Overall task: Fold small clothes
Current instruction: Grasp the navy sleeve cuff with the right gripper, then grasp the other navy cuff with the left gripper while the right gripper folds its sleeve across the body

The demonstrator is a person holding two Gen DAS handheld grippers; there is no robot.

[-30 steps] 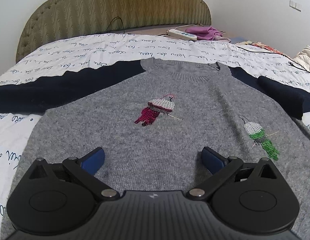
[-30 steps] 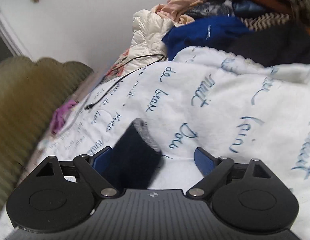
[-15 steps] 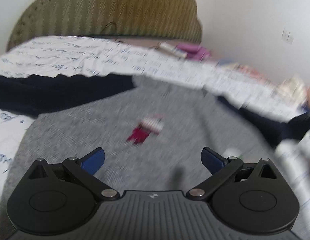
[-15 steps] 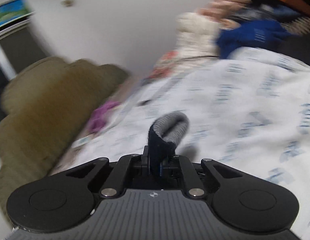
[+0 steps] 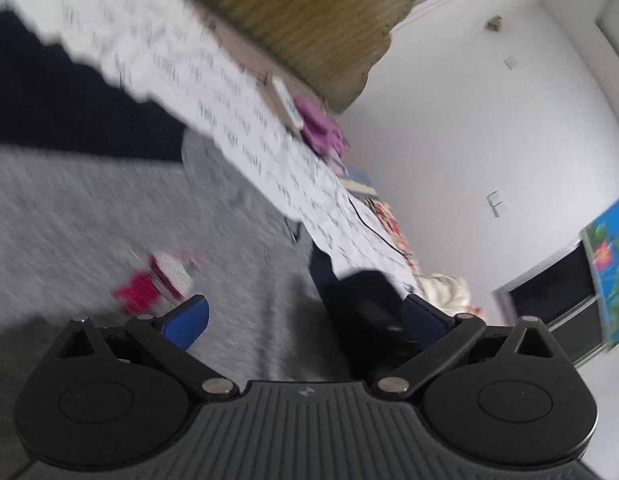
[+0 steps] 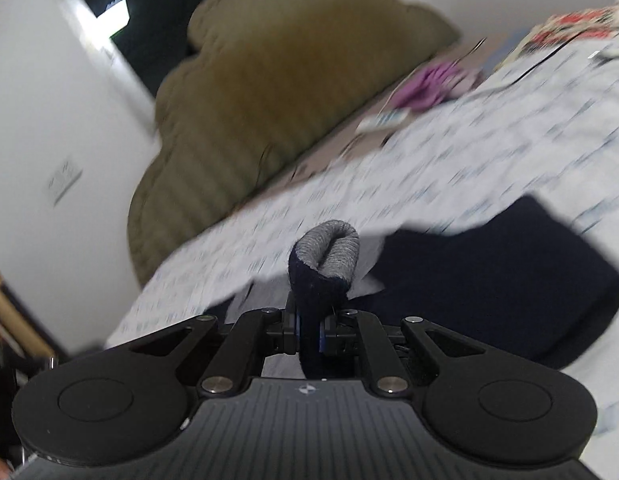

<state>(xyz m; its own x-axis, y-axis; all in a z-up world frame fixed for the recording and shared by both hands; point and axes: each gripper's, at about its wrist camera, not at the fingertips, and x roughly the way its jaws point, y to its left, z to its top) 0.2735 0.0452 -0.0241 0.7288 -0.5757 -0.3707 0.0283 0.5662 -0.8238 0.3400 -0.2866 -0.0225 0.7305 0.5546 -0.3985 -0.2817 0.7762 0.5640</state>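
Fingers [image 6: 295, 326] pressed tight on the right gripper [image 6: 309, 330], and we can see what they've got: the navy sleeve cuff [image 6: 323, 268], pinched between the blue pads with its grey ribbed end curling up and out above the jaws. The rest of that navy sleeve [image 6: 489, 276] trails off to the right across the white printed bedspread [image 6: 429, 168] (the whole picture is smeared with motion blur, so fine detail is lost).

Over on the left gripper [image 5: 305, 314], the fingers stand spread wide, blue pads well apart and gripping nothing. We're looking down on the grey sweater [image 5: 89, 208], lying flat on the bed with its red and white embroidered patch [image 5: 157, 280] just beyond the left pad. A dark navy sleeve [image 5: 61, 92] stretches away at upper left, and a dark shape we cannot make out sits just beside the right pad.

Behind it all, the olive padded headboard [image 6: 277, 92], with a purple cloth [image 5: 321, 128] at the bed's edge.
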